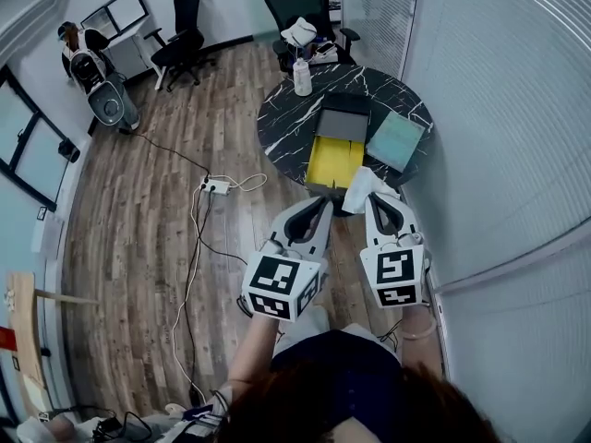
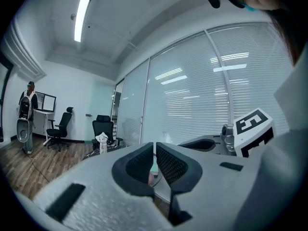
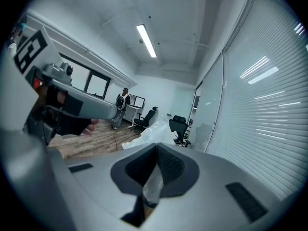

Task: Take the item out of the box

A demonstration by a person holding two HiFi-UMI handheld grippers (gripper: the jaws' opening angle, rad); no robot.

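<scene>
- Gripping the white plastic item (image 1: 360, 186) in the right claw (image 1: 371, 199), open box (image 1: 334, 162) lying just ahead and below.
- Holding the left claw (image 1: 323, 205) clenched on nothing, just beside.

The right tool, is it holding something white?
Yes, the right tool is shut on a white plastic bag pinched between its jaws.

Office. Far left: desk (image 1: 138, 49) with monitors (image 1: 115, 14), black swivel chairs (image 1: 185, 28) beside it, another chair (image 1: 300, 3) behind the round marble table (image 1: 277, 127). Right side is a glass partition with blinds (image 1: 499, 109). Wood-look floor (image 1: 138, 229), power strip (image 1: 215, 186) with cables trailing across it. Strip lights (image 2: 82, 18) on a white ceiling.
</scene>
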